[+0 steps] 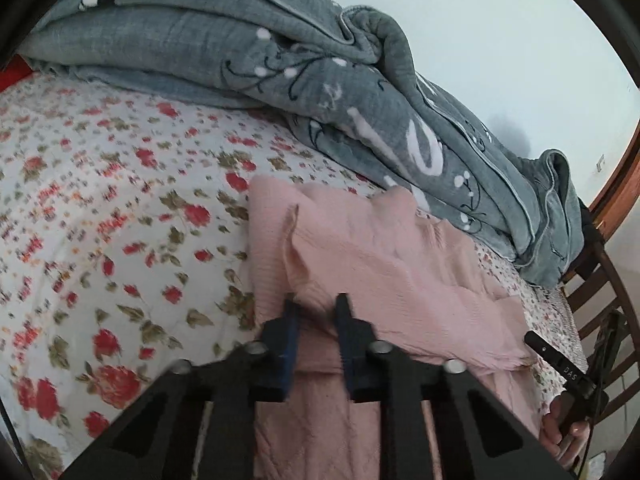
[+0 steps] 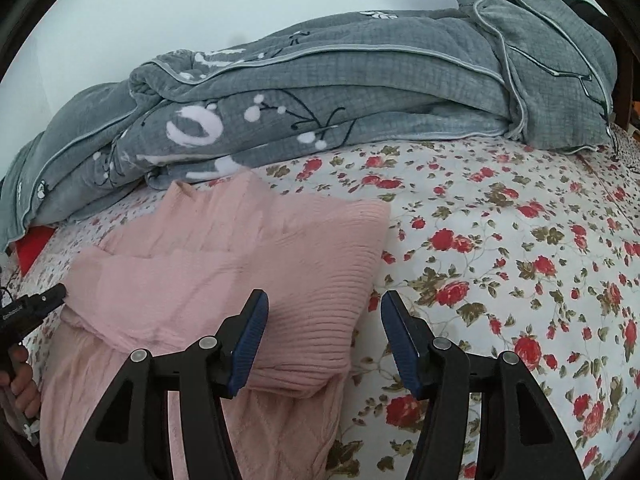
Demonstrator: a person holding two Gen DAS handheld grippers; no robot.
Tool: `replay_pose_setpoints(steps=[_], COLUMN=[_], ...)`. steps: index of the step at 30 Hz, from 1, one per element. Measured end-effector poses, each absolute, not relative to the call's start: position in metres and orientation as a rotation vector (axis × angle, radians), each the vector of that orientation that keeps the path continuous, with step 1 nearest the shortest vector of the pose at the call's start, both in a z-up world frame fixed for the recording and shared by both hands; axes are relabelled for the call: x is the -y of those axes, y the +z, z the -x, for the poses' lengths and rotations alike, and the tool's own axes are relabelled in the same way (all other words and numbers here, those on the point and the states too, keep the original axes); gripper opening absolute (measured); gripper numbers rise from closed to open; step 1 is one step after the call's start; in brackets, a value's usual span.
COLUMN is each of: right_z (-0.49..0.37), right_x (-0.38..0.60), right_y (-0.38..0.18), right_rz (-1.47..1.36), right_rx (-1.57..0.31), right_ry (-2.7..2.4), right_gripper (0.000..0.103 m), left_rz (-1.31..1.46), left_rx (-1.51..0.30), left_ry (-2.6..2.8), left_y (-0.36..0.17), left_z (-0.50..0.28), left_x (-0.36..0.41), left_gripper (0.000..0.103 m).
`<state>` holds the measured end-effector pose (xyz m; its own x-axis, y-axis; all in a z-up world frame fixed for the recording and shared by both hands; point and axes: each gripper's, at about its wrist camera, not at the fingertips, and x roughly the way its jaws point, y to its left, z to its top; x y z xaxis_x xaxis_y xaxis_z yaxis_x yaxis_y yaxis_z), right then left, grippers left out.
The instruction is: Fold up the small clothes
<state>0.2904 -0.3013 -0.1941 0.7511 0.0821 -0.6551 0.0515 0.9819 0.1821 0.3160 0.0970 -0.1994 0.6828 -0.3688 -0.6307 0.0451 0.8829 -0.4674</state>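
Observation:
A pink knitted garment [image 1: 380,252] lies partly folded on the floral bedsheet [image 1: 120,208]. My left gripper [image 1: 316,304] is nearly shut, pinching a fold of the pink garment at its near edge. In the right wrist view the pink garment [image 2: 248,264] lies at the lower left, its ribbed cuff end folded over. My right gripper [image 2: 324,304] is open, jaws wide apart, hovering over the ribbed edge and the sheet, holding nothing. The other gripper's tip shows in the left wrist view [image 1: 544,348] and in the right wrist view [image 2: 44,300], each at the garment's side.
A grey quilted blanket [image 1: 320,80] is bundled along the far side of the bed, also in the right wrist view [image 2: 320,92]. A wooden chair or headboard [image 1: 608,272] stands at the right. The floral bedsheet [image 2: 520,240] spreads to the right of the garment.

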Motion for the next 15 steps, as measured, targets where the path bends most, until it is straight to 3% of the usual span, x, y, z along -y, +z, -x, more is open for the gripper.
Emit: replay_pose_setpoints(steps=[15], right_z=[-0.293], right_x=[0.313], right_y=[-0.198], right_rz=[-0.272], right_rx=[-0.751], right_ry=[0.029], right_gripper=[0.059], left_rz=[0.464], left_rx=[-0.749], left_ry=[-0.229], left_y=[-0.194], left_z=[-0.293], left_x=[-0.100], left_gripper=[0.007])
